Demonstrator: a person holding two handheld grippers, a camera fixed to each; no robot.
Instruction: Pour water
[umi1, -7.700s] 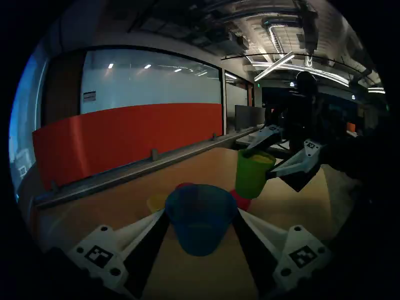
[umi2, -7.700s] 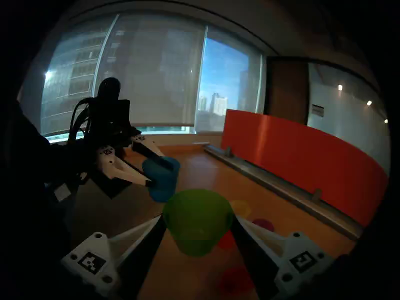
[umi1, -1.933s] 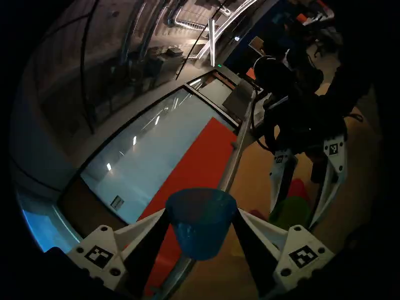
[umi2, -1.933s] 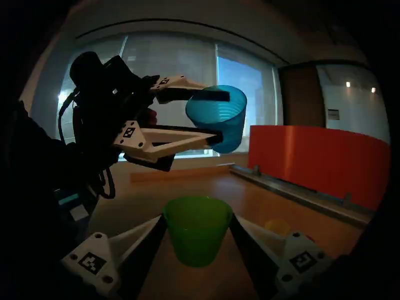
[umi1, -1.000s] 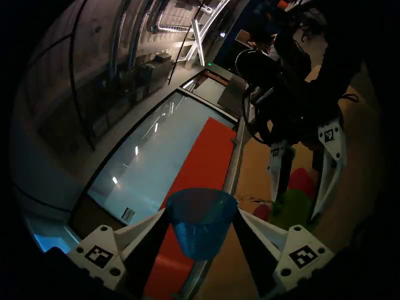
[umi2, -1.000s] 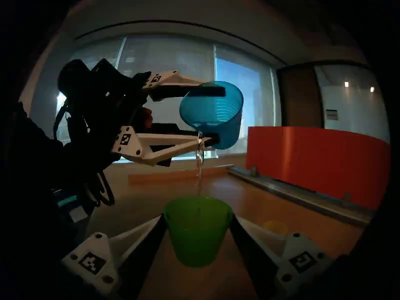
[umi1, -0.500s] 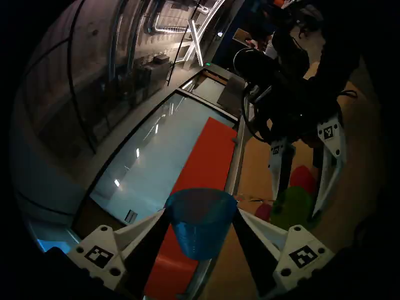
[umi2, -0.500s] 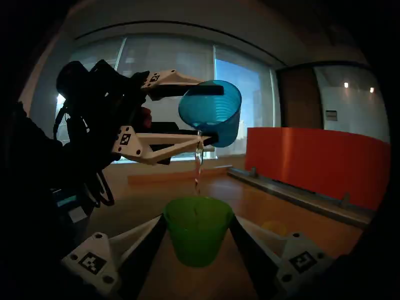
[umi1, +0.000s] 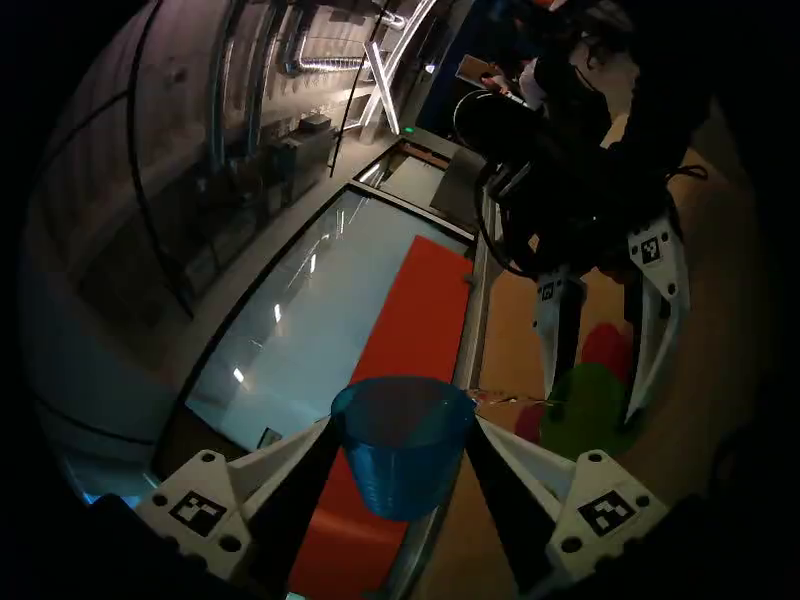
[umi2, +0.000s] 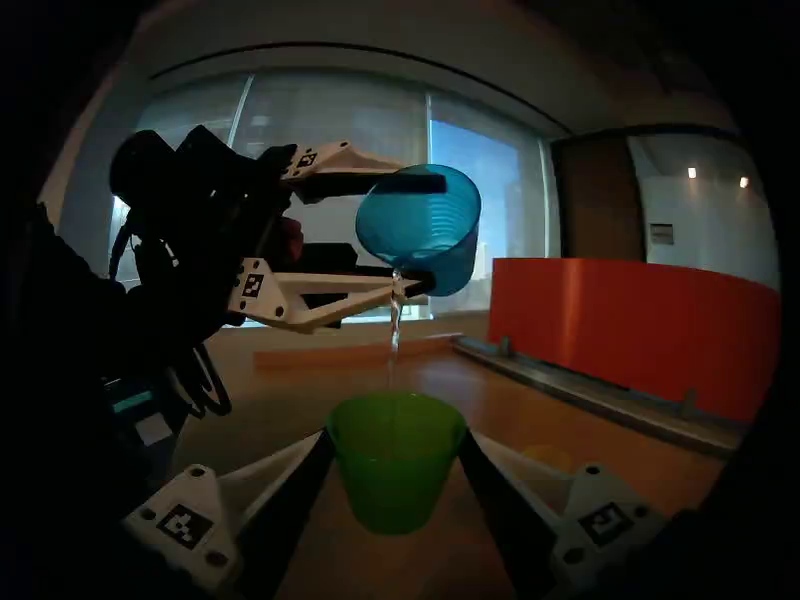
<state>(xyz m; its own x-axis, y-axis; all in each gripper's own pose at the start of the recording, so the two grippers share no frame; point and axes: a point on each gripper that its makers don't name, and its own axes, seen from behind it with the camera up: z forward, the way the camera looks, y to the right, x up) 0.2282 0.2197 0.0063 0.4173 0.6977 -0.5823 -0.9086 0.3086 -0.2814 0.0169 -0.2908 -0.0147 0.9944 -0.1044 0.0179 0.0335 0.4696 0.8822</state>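
Water (umi2: 393, 322) falls from blue cup (umi2: 418, 222) in left hand-held gripper (umi2: 432, 233).

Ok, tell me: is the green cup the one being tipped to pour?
No, the blue cup is tilted, streaming water into the upright green cup.

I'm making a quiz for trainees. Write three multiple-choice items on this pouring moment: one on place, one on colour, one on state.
1. Where is the blue cup relative to the green cup? A) above it B) beneath it C) inside it
2. What colour is the long panel beyond the table? A) yellow B) orange-red C) white
3. How is the blue cup? A) upright B) tilted, pouring C) upside down
Answers: 1 A, it hangs over the green cup's mouth; 2 B, the panel reads orange-red in both views; 3 B, a thin water stream falls from its lip.
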